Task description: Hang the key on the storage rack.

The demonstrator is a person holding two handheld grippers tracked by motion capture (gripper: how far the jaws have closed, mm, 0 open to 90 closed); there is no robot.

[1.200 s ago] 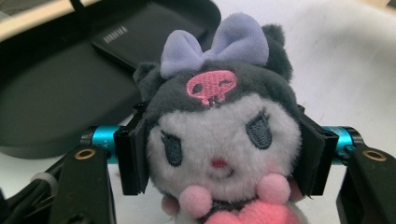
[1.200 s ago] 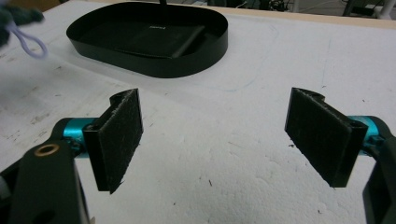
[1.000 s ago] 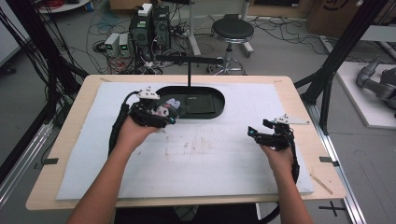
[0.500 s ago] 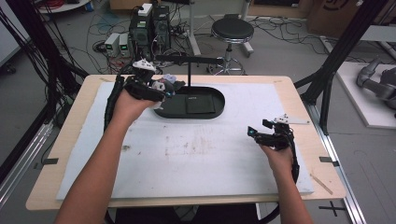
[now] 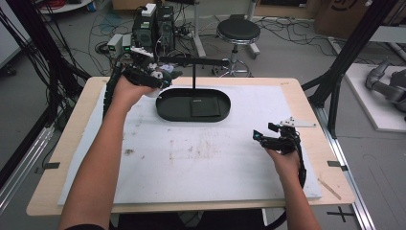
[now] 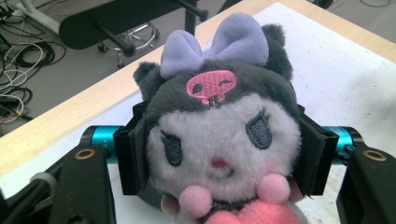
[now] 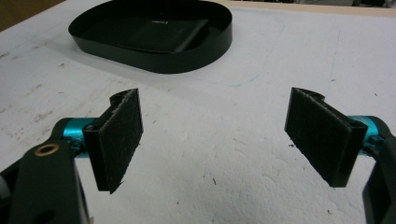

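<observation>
One soft grey-and-white plush doll with a lilac bow (image 6: 224, 135) sits clamped between the left gripper's (image 6: 224, 158) pads, its lower body cut off in the left gripper view. From above it is a blur beside one black oval tray (image 5: 165, 108) holding one flat black rectangular pad (image 5: 205, 107). The right gripper (image 7: 215, 140) gapes wide, empty, over the white board (image 5: 201, 163).

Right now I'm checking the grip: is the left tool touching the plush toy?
Touching. The left gripper view shows the left tool with both pads pressed into the plush toy's cheeks.
</observation>
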